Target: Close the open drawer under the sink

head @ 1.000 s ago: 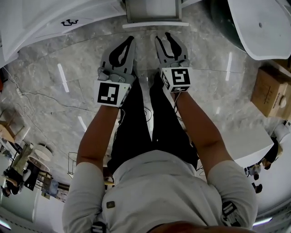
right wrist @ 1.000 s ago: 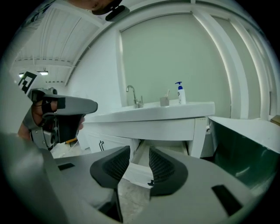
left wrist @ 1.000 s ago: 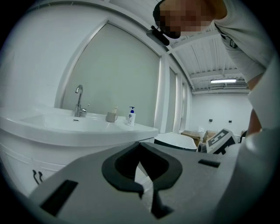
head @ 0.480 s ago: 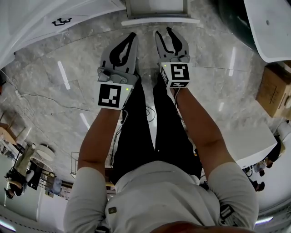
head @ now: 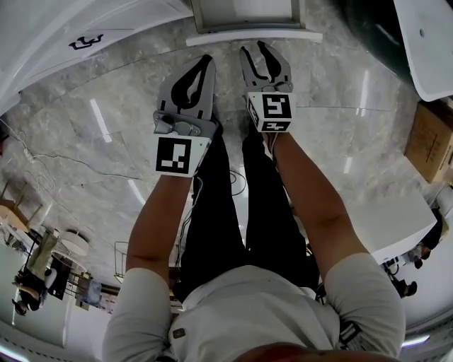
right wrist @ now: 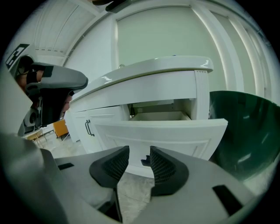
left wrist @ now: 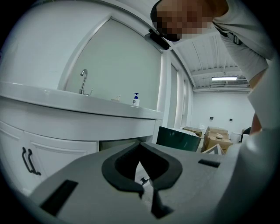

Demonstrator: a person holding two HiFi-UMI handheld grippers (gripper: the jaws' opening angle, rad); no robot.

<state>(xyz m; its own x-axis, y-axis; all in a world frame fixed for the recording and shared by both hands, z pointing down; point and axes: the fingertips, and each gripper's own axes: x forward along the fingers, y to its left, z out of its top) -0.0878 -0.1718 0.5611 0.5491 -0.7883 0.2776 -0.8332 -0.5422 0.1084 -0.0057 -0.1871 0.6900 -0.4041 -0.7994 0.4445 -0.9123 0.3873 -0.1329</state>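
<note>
The white drawer [head: 244, 15] under the sink stands pulled out, its panelled front [right wrist: 162, 135] facing me with a small dark handle [right wrist: 145, 161] at its middle. My right gripper [right wrist: 139, 153] points at that front from a short way off. Its jaws are open, nothing lies between the pads, and the handle shows through the gap. In the head view the right gripper [head: 253, 49] hangs just in front of the drawer front [head: 255, 37]. My left gripper [head: 206, 59] hangs beside it, fingertips together and empty. In its own view the left gripper [left wrist: 140, 146] points under the counter.
White cabinet doors with black handles [right wrist: 89, 127] stand left of the drawer. A dark green tub [right wrist: 245, 131] sits close on its right. A faucet [left wrist: 83, 81] and a soap bottle [left wrist: 135, 99] stand on the counter. Cardboard boxes [head: 430, 141] lie at the right on the marble floor [head: 127, 120].
Both grippers have sunk lower in front of the drawer, side by side. The drawer stays pulled out and nothing has been touched.
</note>
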